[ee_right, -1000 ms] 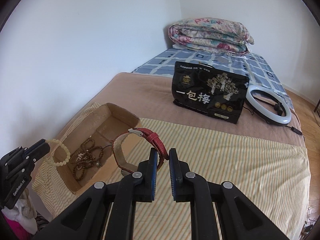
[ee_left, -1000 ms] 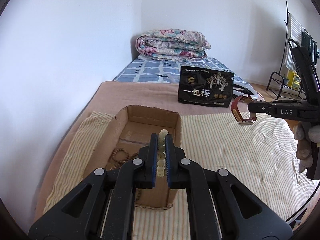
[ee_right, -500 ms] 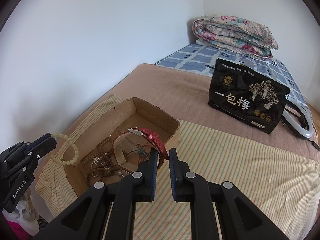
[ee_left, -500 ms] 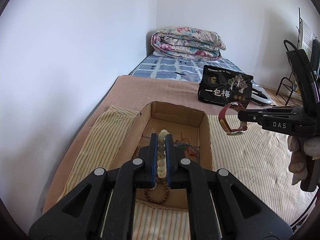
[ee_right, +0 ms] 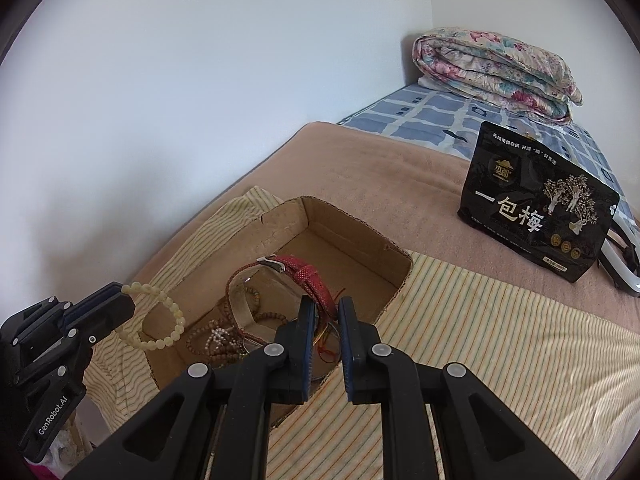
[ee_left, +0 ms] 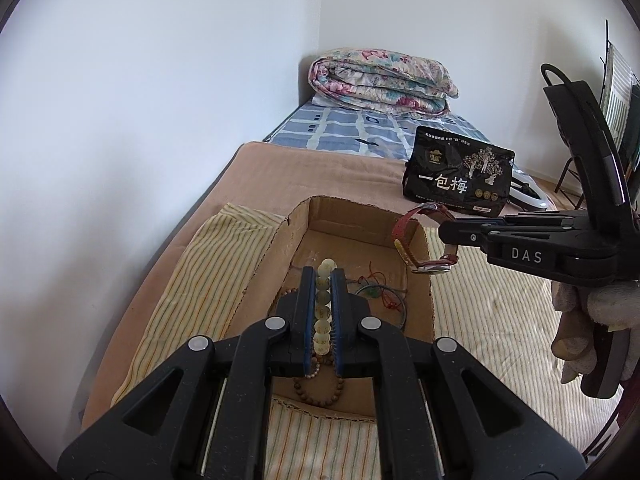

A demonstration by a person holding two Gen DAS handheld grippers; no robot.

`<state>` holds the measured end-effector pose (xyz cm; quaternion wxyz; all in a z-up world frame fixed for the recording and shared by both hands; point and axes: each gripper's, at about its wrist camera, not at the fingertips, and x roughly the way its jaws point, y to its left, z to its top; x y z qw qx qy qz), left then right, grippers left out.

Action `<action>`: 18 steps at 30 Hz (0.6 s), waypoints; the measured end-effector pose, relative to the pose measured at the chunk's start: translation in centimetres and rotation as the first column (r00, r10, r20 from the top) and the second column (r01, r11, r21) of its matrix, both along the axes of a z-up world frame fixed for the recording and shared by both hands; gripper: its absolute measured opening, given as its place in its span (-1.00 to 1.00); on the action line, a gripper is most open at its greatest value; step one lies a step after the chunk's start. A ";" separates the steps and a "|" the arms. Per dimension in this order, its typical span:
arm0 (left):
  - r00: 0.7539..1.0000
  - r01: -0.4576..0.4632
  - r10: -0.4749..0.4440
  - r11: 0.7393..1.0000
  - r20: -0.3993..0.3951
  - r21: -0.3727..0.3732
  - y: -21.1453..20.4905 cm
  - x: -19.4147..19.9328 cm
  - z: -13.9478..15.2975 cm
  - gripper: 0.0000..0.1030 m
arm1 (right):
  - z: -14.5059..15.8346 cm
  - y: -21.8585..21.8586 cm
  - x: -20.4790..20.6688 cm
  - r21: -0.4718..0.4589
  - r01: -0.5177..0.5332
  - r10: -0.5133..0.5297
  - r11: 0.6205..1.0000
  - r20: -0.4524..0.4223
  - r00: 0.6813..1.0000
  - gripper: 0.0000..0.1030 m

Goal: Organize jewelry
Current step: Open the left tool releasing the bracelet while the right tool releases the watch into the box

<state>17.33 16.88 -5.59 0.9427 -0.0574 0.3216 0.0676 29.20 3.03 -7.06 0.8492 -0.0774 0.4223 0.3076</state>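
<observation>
An open cardboard box (ee_left: 422,240) (ee_right: 344,216) sits on the striped cloth on the bed, with brown bead bracelets (ee_left: 320,390) (ee_right: 224,340) and thin cords (ee_left: 380,296) lying inside. My left gripper (ee_left: 324,276) (ee_right: 120,294) is shut on a pale bead bracelet (ee_left: 325,308) (ee_right: 168,320), which hangs above the box's near left edge. My right gripper (ee_right: 323,304) (ee_left: 444,228) is shut on a red-strapped watch (ee_right: 300,276) (ee_left: 416,240) and holds it over the box's right wall. A gloved hand (ee_left: 588,320) grips the right tool.
A black snack bag (ee_left: 460,178) (ee_right: 536,208) stands on the brown blanket beyond the box. A ring light (ee_right: 624,264) lies behind it. A folded floral quilt (ee_left: 380,80) rests at the far end. The wall runs along the left. A rack (ee_left: 616,92) stands at right.
Both grippers have moved in toward the box. The watch has come from over the striped cloth to above the box's right side, and the pale bracelet now hangs over the box's inside.
</observation>
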 end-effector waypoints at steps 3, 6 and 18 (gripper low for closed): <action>1.000 0.002 -0.002 1.000 -0.002 -0.010 0.1 0.1 0.1 -0.90 | 0.1 0.5 -0.1 0.001 -0.004 0.004 1.000 0.008 1.000 -0.58; 1.000 0.008 -0.008 1.000 -0.002 -0.004 -0.1 0.0 0.2 -0.90 | 0.5 0.7 -0.3 0.002 0.005 -0.006 1.000 0.029 1.000 -0.22; 1.000 -0.014 0.015 1.000 0.025 -0.010 -0.1 -0.6 1.3 -0.84 | 2.6 -0.3 -1.2 0.018 0.028 -0.030 0.999 0.069 0.997 -0.15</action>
